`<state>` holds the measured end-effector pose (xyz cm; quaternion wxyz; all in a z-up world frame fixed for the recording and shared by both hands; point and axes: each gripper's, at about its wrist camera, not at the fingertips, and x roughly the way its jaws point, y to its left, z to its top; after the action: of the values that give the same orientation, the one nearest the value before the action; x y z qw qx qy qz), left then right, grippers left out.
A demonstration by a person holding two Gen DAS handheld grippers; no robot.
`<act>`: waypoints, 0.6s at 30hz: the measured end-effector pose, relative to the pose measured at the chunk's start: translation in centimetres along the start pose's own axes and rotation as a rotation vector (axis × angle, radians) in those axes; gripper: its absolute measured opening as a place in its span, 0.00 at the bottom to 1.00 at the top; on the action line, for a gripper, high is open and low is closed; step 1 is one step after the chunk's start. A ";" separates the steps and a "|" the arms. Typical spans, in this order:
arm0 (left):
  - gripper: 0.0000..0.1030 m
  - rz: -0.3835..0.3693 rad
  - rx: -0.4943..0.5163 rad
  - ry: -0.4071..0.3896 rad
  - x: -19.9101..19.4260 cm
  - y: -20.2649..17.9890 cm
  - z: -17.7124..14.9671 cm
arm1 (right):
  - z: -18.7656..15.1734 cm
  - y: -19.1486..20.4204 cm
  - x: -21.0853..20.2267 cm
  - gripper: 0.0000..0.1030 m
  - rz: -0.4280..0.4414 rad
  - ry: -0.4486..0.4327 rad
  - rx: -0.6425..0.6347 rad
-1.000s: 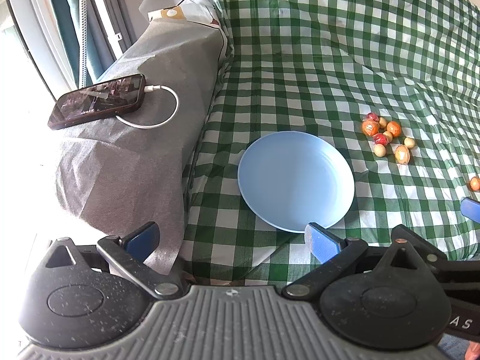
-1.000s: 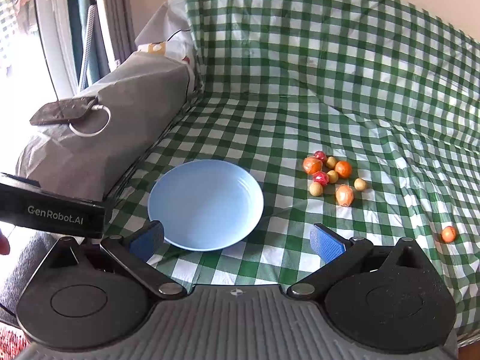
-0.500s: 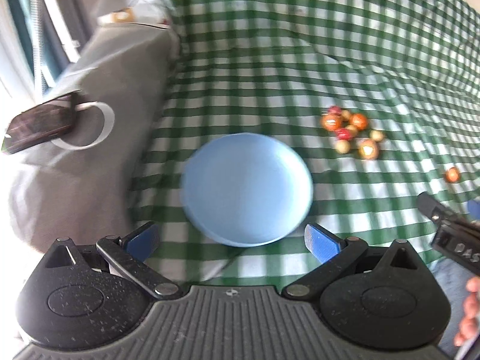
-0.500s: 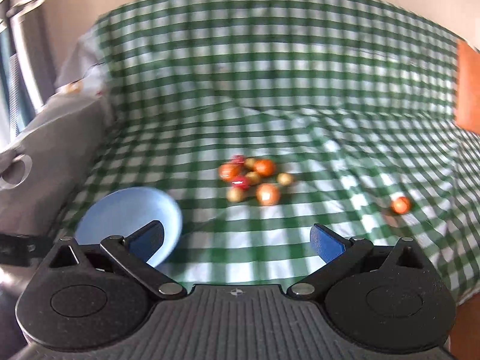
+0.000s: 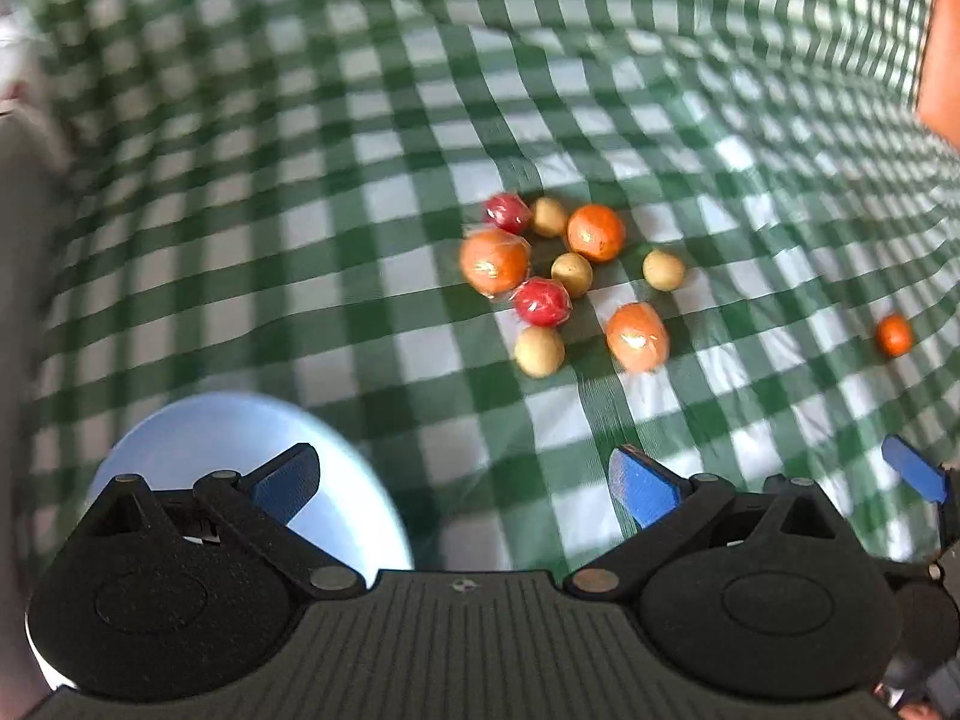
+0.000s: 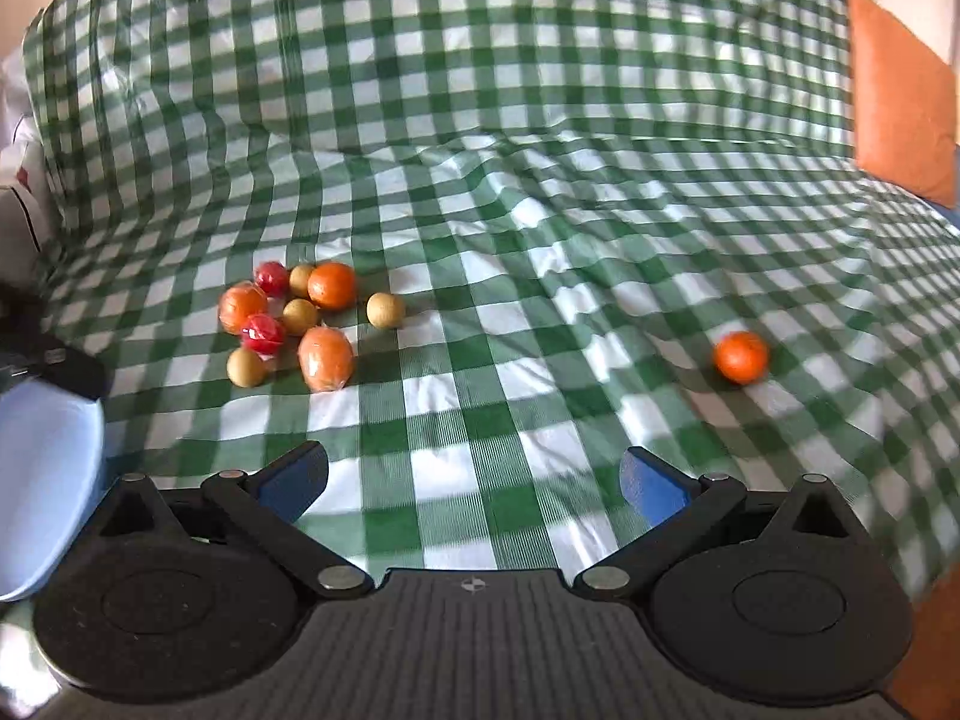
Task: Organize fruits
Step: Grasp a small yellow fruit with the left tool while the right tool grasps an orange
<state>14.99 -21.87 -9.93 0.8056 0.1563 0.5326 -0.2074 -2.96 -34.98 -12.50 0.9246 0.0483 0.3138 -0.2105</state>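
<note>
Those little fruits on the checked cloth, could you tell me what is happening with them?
A person holds a two-finger gripper in each hand to sort them. The left gripper and right gripper are both open and hold nothing. The cluster of small fruits, orange, red and tan, lies on the green checked cloth, and one lone orange fruit sits apart to the right. The blue plate near the left gripper has no fruit on the part in view. No fruit has been picked up yet.
</note>
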 end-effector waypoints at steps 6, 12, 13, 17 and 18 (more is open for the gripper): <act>1.00 0.003 0.023 0.067 6.7 -0.3 3.0 | 0.8 2.0 6.8 0.99 0.075 0.031 -0.127; 0.93 -0.067 0.028 0.076 9.1 0.1 4.3 | 1.6 4.6 11.4 0.99 0.131 0.008 -0.183; 0.91 -0.066 0.024 0.067 9.1 0.2 4.3 | 1.8 4.9 11.9 0.99 0.131 -0.001 -0.190; 0.32 -0.122 0.036 0.006 7.6 0.8 4.1 | 2.6 5.3 12.8 0.69 0.164 -0.040 -0.210; 0.29 -0.144 0.029 0.007 7.4 0.7 4.1 | 2.7 5.2 12.5 0.49 0.179 -0.049 -0.209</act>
<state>21.12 -24.41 -15.17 0.7841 0.1301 0.5423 -0.2721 9.64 -35.34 -18.11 0.9471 -0.0256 0.3058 -0.0944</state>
